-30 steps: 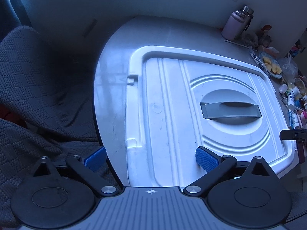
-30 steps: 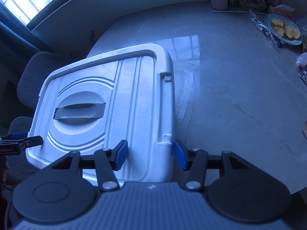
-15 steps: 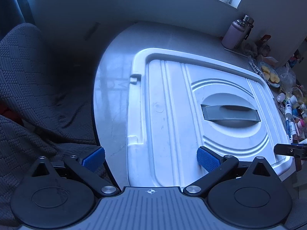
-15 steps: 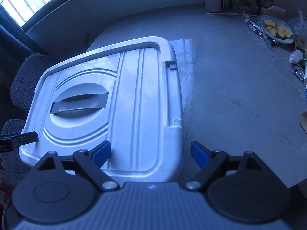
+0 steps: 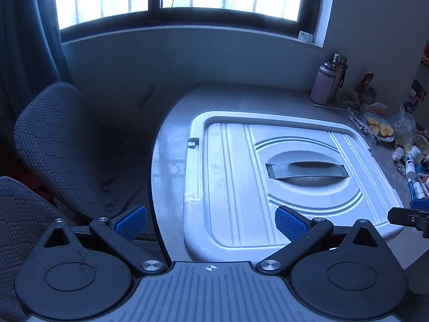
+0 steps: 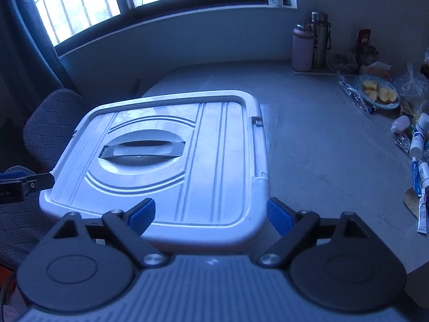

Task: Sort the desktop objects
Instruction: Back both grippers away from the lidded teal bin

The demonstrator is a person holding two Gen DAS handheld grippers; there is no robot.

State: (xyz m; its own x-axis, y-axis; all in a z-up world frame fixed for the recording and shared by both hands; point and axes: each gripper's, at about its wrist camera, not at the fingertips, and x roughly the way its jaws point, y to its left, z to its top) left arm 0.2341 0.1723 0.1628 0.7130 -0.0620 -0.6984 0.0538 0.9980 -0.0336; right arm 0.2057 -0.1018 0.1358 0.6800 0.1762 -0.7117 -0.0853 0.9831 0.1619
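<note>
A white plastic box [image 5: 230, 177] with a closed lid is seen on the tabletop [image 6: 321, 139], near its front left corner, close to the rounded edge beside a chair [image 5: 53, 139]. A grey handle [image 5: 305, 170] lies folded flat in an oval recess at the middle of the lid. A latch notch [image 5: 192, 142] shows on one short rim.

The left tongs [image 5: 210, 221] are spread wide, straddling the box's near left corner: 1 pad [image 5: 291, 225] sits over the lid, the other [image 5: 131, 221] hangs off the tabletop edge. The right tongs [image 6: 210, 214] are also spread wide around the near right corner, with 1 pad [image 6: 142, 214] over the lid and the other [image 6: 278, 218] beside the wall. Nothing is held by either; whether the pads touch the box cannot be told.

The box is judged stiff, smooth and rather slippery, bulky more than heavy, though its load is hidden and its weight cannot be known. The body looks too broad for 1 pair of tongs. The raised rim or the side lips are judged the best places for a 2-sided hold; the handle would have to be tipped up first, and a single hold there would let the box swing.

The small things to be sorted, bottles and tubes [image 6: 418, 145], lie well apart at the right edge, past a plate of fruit [image 6: 378, 94] and 2 flasks [image 6: 303, 48] at the back wall.
</note>
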